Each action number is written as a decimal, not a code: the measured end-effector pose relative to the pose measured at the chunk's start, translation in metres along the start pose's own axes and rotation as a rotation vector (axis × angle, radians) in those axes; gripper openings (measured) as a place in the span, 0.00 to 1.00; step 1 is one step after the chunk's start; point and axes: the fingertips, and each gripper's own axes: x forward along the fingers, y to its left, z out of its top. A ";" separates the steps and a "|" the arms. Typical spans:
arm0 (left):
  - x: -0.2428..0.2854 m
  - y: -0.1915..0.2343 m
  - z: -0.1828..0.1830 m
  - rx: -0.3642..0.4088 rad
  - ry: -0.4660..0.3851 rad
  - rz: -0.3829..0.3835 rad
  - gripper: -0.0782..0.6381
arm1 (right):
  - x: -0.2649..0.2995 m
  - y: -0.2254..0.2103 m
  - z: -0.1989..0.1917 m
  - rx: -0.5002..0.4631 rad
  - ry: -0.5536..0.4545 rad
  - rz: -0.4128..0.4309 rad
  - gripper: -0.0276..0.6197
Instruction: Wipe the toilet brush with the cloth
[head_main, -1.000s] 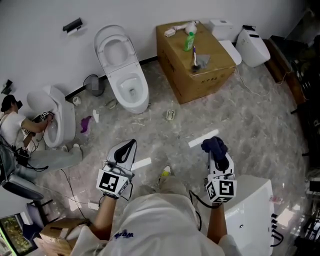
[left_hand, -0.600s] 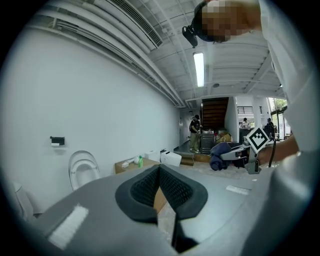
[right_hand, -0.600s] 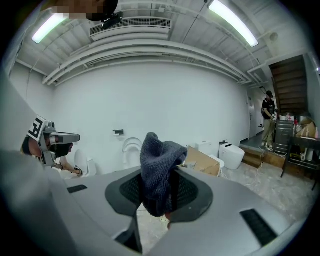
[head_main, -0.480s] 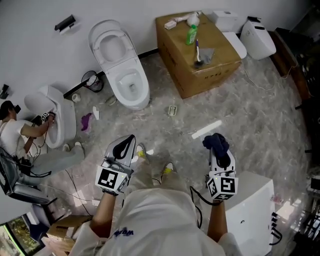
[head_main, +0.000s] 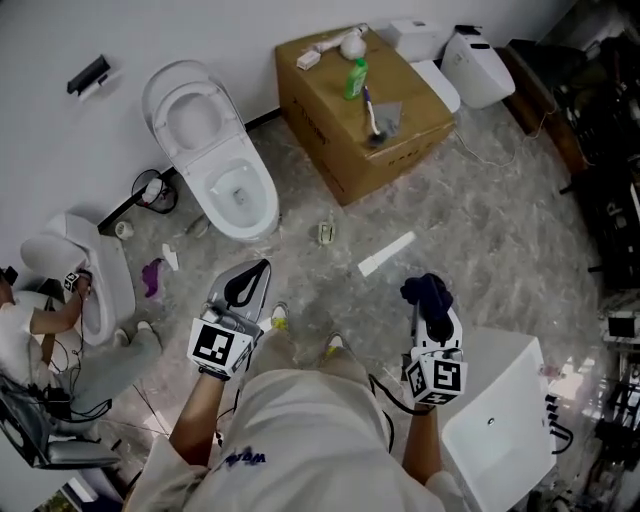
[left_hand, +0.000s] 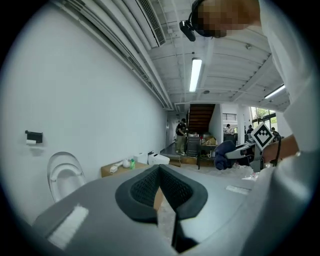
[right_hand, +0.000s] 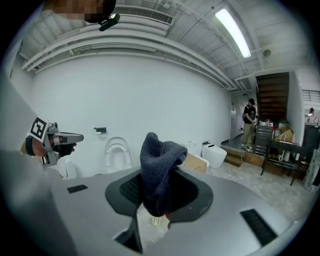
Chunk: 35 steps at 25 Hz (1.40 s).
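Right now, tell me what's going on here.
A person stands holding two grippers. The right gripper is shut on a dark blue cloth. The left gripper is shut and empty. The toilet brush lies on the cardboard box ahead, near a green bottle, apart from both grippers; wiping hasn't begun.

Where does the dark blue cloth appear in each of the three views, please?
Head view: the cloth is right of centre, in the lower half.
Left gripper view: small, at mid right.
Right gripper view: dead centre, clamped between the jaws.
Shared landmark: the open white toilet.
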 end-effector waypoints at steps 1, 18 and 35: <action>0.003 0.009 0.000 -0.006 -0.007 -0.018 0.11 | 0.001 0.008 0.002 -0.011 0.005 -0.017 0.21; 0.060 0.030 -0.084 -0.051 0.078 -0.161 0.11 | 0.057 0.069 -0.023 0.016 0.052 -0.044 0.21; 0.151 0.022 -0.213 -0.052 0.104 -0.052 0.11 | 0.182 0.026 -0.165 -0.005 0.119 0.099 0.21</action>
